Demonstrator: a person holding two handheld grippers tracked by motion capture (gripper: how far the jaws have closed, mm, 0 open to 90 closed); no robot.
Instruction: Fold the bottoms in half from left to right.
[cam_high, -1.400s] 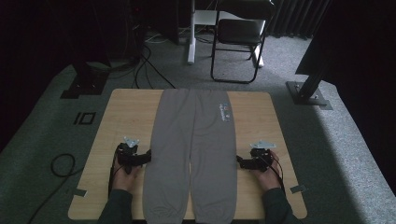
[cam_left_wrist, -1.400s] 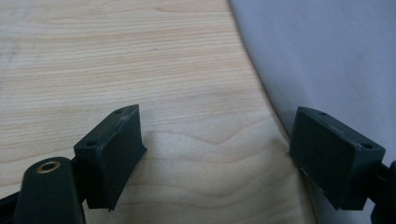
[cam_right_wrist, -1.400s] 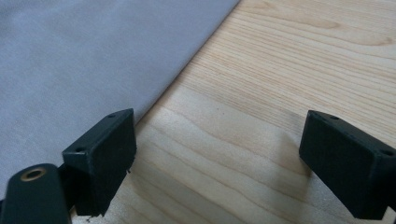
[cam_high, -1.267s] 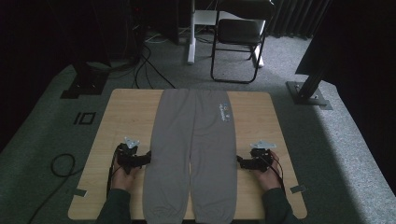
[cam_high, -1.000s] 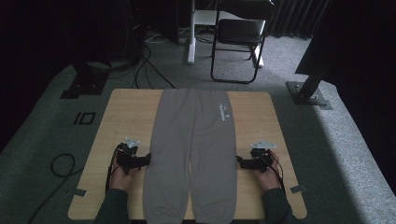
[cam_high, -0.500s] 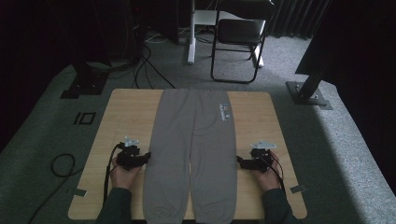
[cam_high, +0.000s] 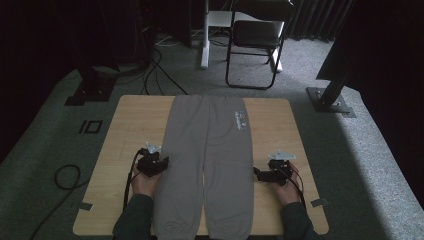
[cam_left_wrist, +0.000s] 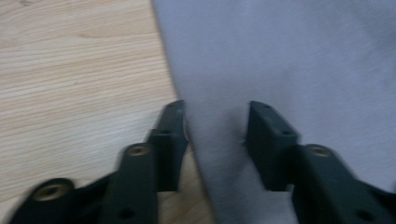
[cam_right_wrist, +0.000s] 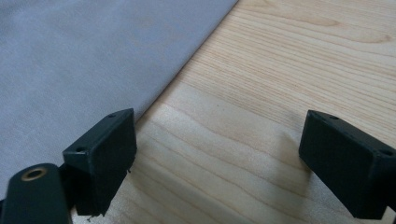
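While the grey sweatpants (cam_high: 209, 165) lie flat along the middle of the bench (cam_high: 130, 120), waistband away from the person, the left claw (cam_left_wrist: 215, 135) has slid inward since a moment ago, from just beside the near leg's outer edge onto it. Its jaws have just been closing, the fabric's edge between them, though not yet clearly pinched. The right claw (cam_right_wrist: 217, 156) is released, wide apart over bare wood just beside the opposite edge. A fold looks about to begin, left side first.

Dim room, daylight falling from the right; left gripper view motion-blurred.
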